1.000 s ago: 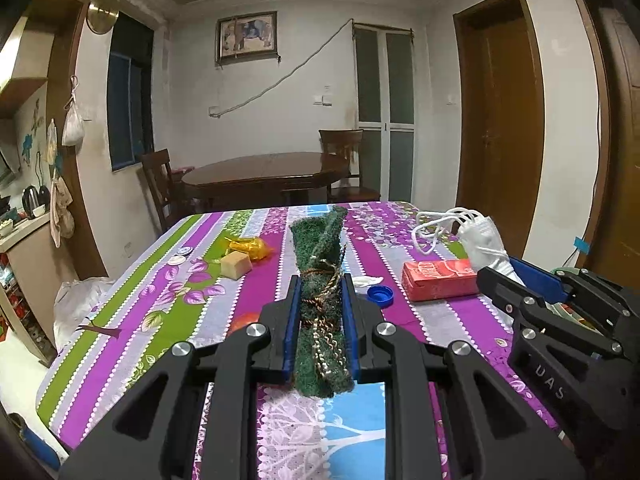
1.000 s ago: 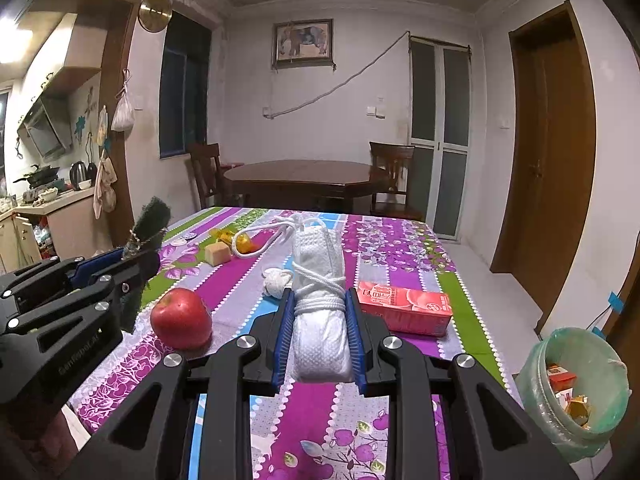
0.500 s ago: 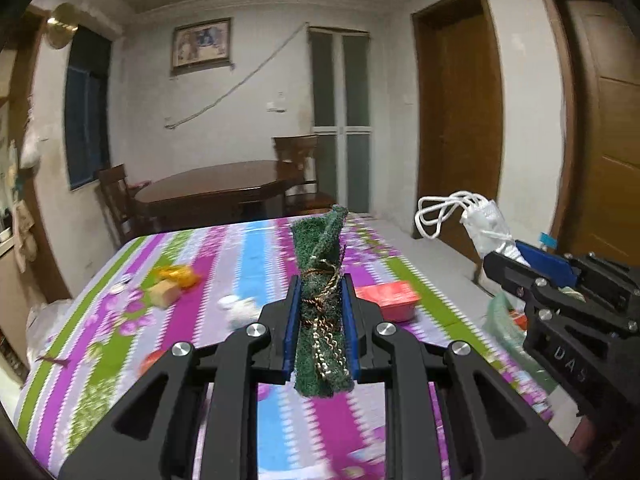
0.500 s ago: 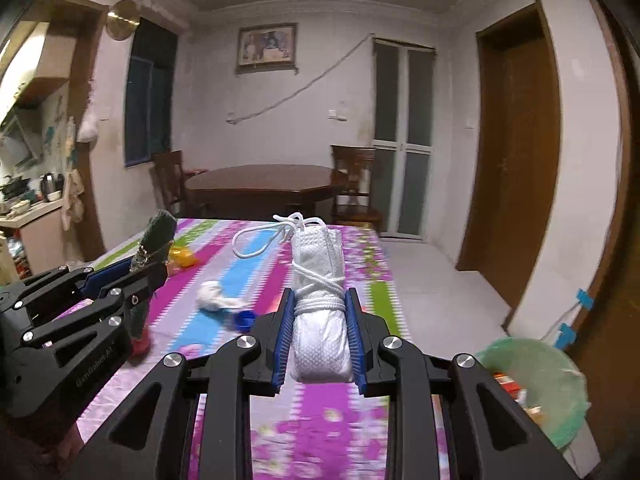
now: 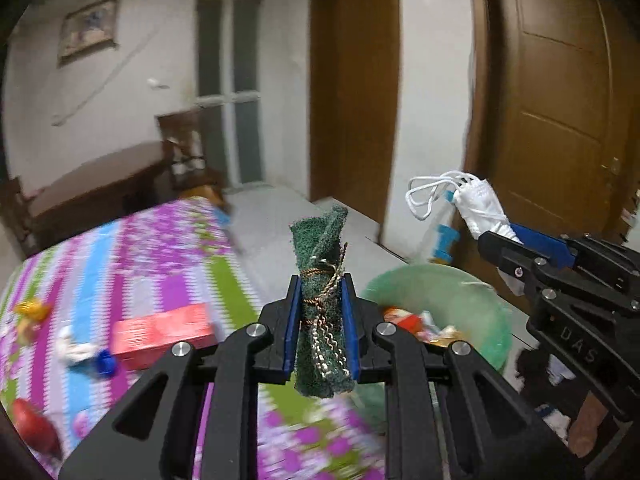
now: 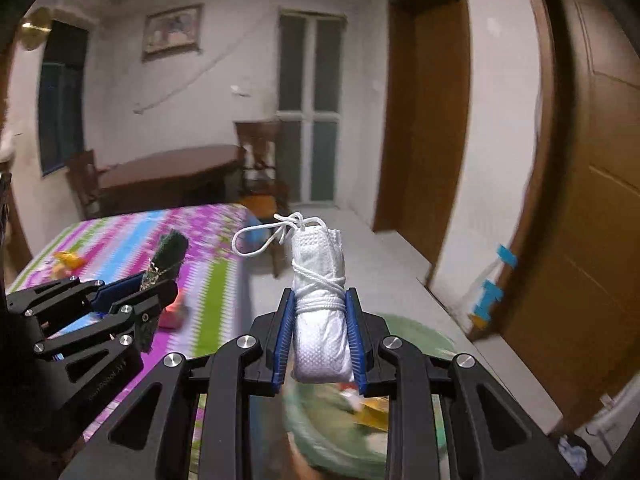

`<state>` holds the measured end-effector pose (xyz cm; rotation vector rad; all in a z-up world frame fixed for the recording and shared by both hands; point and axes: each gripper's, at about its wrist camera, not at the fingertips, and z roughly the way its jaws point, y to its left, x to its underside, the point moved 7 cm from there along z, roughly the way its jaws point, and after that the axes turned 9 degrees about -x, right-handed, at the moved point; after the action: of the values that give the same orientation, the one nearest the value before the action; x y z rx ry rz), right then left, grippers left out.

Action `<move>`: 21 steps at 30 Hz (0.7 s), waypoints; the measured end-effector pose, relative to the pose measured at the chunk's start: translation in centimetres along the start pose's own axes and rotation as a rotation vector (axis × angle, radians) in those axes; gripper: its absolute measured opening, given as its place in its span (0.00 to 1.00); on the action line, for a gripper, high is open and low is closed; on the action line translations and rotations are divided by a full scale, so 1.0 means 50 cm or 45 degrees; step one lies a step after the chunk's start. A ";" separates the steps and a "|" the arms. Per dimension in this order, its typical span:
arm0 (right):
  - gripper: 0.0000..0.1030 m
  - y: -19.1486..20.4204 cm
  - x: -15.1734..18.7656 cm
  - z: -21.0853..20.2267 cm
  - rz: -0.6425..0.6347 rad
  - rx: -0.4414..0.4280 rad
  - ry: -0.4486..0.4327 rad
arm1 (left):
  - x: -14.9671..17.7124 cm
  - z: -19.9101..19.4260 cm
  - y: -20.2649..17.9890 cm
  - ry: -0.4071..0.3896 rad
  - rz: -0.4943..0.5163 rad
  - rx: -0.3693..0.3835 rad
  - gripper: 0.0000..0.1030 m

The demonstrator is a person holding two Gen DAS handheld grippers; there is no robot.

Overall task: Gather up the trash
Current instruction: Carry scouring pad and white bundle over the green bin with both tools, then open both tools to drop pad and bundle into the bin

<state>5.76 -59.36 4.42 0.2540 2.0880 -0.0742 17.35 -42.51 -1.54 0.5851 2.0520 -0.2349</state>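
Left gripper (image 5: 321, 334): blue pads clamped on a rolled dark-green scouring pad bound with thin gold-and-brown cord (image 5: 322, 312). The roll's long axis runs along the fingers. Its far end points forward and upward past the fingertips, and its near end hangs out behind the pads. In the right wrist view the same roll (image 6: 167, 256) sticks up from that gripper at the left, tilted toward the top right.

Right gripper (image 6: 320, 334): blue pads closed on a rolled white textured face mask wrapped in its own white ear-loop cord (image 6: 320, 320). Its long axis also lies along the fingers, with the free end pointing forward and up. The cord loops trail off that end to the left. In the left wrist view this mask (image 5: 482, 210) shows at the right, pointing up and to the left.

Both bundles are in the air, off the tabletop. A pale green plastic-lined trash bin with wrappers inside (image 5: 480, 304) sits on the floor just beyond both grippers. In the right wrist view its rim (image 6: 412, 330) lies directly below the mask.

The table with a striped purple, green and blue floral cloth (image 5: 168, 264) is to the left, heavily blurred. On it lie a red carton (image 5: 164, 336), a blue bottle cap (image 5: 105, 362), a crumpled white tissue (image 5: 70, 350) and a red apple (image 5: 32, 426).
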 end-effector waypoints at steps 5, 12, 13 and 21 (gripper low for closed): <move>0.25 -0.153 0.047 0.067 0.093 0.065 0.125 | 0.005 0.087 -0.083 0.112 0.042 0.086 0.17; 0.25 -0.268 0.127 0.183 0.179 0.074 0.296 | 0.058 0.212 -0.163 0.319 0.099 0.147 0.17; 0.25 -0.275 0.136 0.199 0.190 0.070 0.315 | 0.067 0.227 -0.169 0.347 0.103 0.155 0.17; 0.25 -0.300 0.189 0.272 0.224 0.067 0.390 | 0.099 0.287 -0.183 0.426 0.123 0.144 0.17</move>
<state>9.50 -74.70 -11.38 0.5072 2.3588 0.0169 21.56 -54.48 -13.90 0.8372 2.3349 -0.2075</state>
